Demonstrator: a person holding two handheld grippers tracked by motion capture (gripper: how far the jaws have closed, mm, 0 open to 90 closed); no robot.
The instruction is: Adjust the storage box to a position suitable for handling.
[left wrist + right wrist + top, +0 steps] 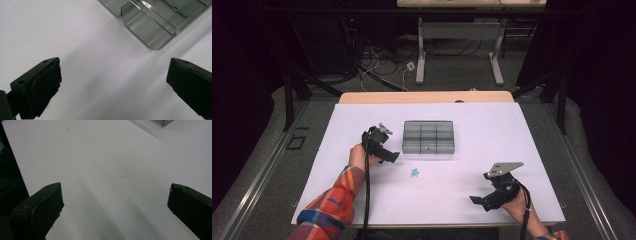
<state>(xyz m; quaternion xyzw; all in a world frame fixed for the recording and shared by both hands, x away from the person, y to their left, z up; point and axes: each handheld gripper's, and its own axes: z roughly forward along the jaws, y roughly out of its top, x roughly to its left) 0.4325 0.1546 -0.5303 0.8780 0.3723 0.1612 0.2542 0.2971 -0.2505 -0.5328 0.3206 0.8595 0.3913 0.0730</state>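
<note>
Left gripper [113,82] jaws wide apart, grey tray [150,27] just beyond.

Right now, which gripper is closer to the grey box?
The left gripper: it hangs just beside the grey box, while the right gripper stays near the table's front edge.

I am finding no readable text, label, brand, number or sign anywhere around my tongs: nothing is showing on the grey compartment box [428,137] just ahead of my left gripper [388,156], nor on the white table [492,130] under both.
</note>
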